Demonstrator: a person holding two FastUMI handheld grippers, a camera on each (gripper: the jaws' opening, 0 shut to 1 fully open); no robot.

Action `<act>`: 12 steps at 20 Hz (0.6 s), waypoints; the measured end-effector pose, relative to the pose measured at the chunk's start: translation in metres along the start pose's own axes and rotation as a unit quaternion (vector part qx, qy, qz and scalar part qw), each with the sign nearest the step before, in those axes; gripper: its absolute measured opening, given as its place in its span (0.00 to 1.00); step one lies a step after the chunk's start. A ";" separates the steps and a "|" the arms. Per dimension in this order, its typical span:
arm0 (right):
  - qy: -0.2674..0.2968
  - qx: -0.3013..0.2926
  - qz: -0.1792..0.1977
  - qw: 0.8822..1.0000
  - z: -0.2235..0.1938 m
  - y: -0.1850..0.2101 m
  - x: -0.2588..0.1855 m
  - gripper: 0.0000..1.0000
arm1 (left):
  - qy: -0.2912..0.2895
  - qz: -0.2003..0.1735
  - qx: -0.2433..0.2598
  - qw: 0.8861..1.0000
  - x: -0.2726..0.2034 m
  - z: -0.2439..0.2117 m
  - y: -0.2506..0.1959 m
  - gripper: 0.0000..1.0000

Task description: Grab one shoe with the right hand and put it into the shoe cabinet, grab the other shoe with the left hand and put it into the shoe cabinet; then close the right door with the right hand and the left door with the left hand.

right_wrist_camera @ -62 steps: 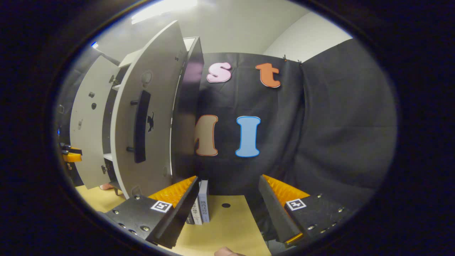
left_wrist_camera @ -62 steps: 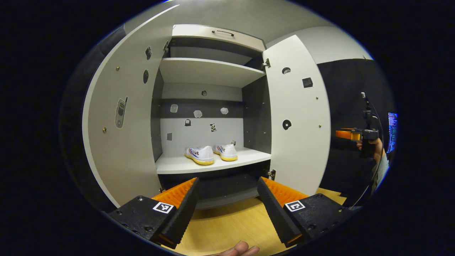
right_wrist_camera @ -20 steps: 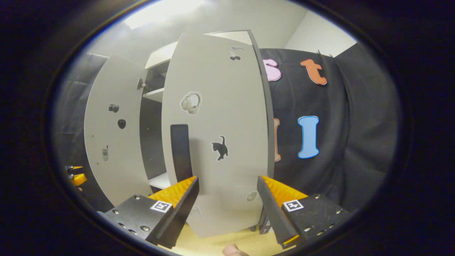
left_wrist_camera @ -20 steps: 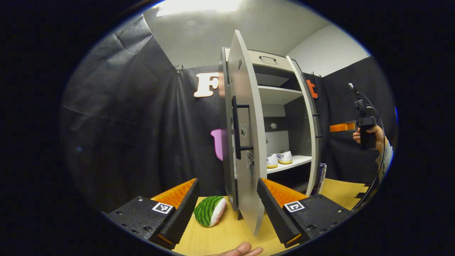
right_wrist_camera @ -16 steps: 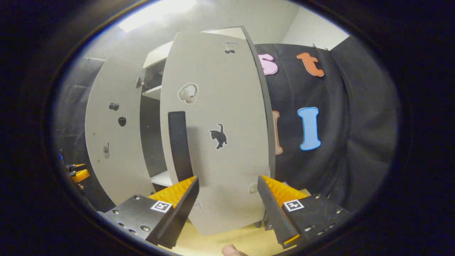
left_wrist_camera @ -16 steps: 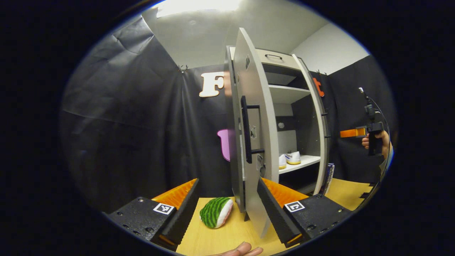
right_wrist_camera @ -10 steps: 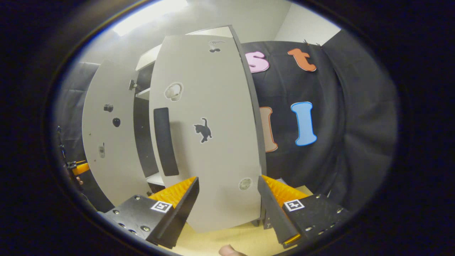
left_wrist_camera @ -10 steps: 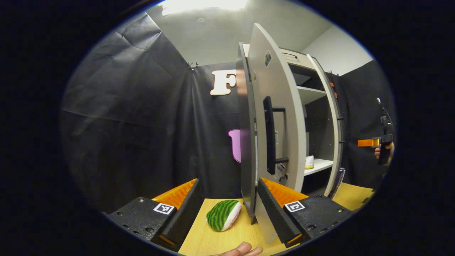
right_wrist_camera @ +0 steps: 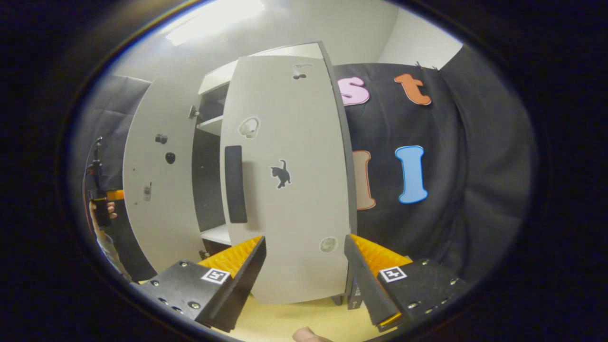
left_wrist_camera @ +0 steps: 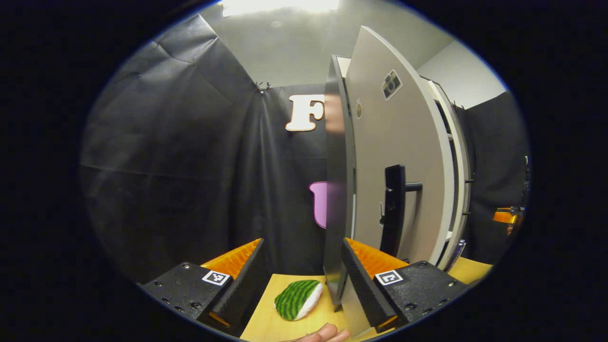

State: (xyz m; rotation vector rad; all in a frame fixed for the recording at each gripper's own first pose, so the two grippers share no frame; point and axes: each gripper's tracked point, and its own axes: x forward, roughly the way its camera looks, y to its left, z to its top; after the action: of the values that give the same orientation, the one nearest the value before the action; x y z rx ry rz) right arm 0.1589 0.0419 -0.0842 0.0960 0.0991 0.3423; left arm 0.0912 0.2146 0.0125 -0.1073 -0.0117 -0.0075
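Door-closing stage. Left gripper (left_wrist_camera: 301,275), jaws spread and empty, faces the left door (left_wrist_camera: 403,156) at 2 o'clock, probably to push it shut. Right gripper (right_wrist_camera: 304,270), likewise spread and empty, faces the nearly closed right door (right_wrist_camera: 294,190) at 12 o'clock; shoes presumably inside the shoe cabinet (right_wrist_camera: 209,142)

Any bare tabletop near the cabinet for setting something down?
Bare wood shows on the table in front of the watermelon toy, and below the right door. It is crowded where the toy sits beside the left door.
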 end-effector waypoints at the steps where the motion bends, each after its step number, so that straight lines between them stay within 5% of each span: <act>1: 0.000 -0.002 0.004 1.000 -0.003 0.002 -0.003 0.98 | 0.008 0.001 0.000 1.000 0.004 -0.002 -0.007 0.92; 4: -0.002 -0.006 0.018 1.000 -0.009 0.011 -0.011 0.98 | 0.016 0.025 0.014 0.999 -0.003 0.006 -0.010 0.84; 12: -0.009 -0.025 0.031 0.999 -0.020 0.014 -0.026 0.98 | 0.054 -0.004 0.008 0.999 0.000 0.000 -0.057 0.83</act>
State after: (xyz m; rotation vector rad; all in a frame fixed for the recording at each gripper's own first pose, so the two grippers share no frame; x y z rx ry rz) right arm 0.1278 0.0478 -0.1003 0.0518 0.0699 0.4063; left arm 0.0910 0.1580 0.0189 -0.0898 0.0950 -0.0215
